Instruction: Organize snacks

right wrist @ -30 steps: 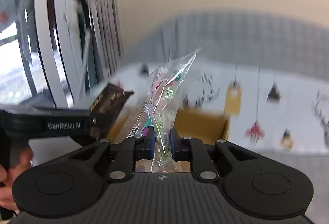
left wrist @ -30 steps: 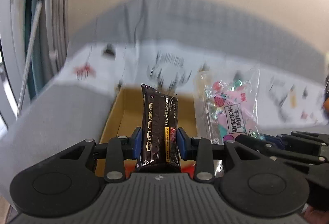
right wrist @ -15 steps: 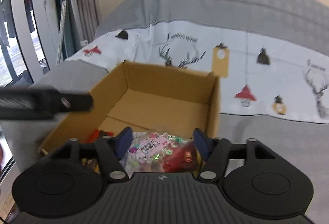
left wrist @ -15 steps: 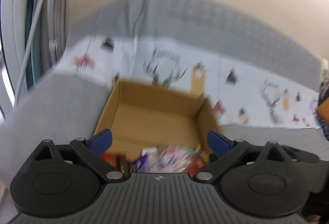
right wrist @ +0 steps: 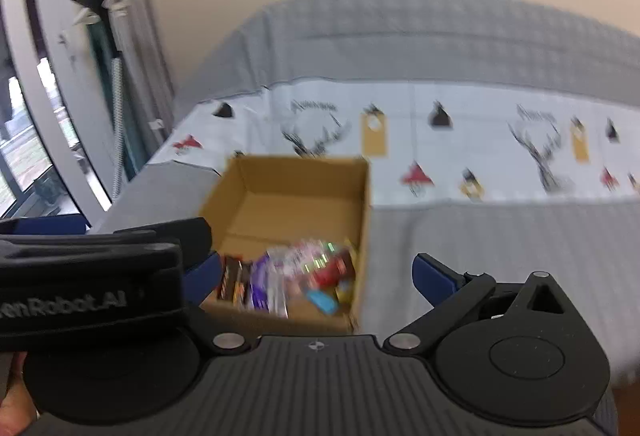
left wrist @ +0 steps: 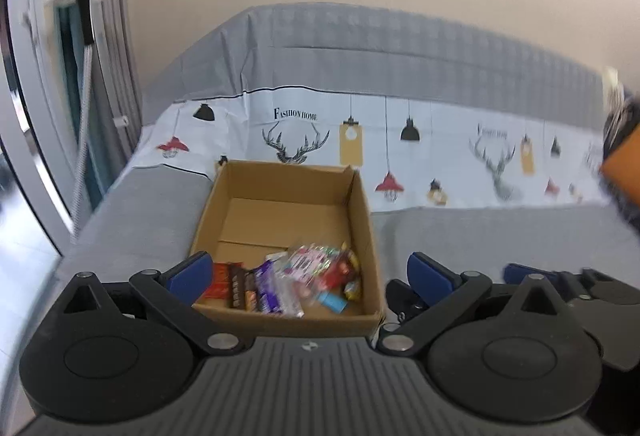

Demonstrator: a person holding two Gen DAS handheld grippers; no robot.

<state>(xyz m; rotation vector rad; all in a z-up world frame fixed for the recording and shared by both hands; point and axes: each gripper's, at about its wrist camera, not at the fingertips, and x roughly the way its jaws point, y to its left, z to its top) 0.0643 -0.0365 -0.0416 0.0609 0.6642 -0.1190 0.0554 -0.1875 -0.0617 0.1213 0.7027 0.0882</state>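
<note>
Both the left tongs [left wrist: 308,272] and the right tongs [right wrist: 316,278] hang spread apart and empty above one cardboard box [left wrist: 362,203] on the grey desk [left wrist: 480,236]. The snacks [left wrist: 280,280] lie heaped in its near end. Best to fetch more without nudging the box. Roughly eight packets; blur blocks an exact count.

I see a matt brown cardboard box [left wrist: 362,195], glossy plastic snack wrappers [left wrist: 280,278], and my tongs' [left wrist: 308,274] ribbed matt black plastic.
</note>
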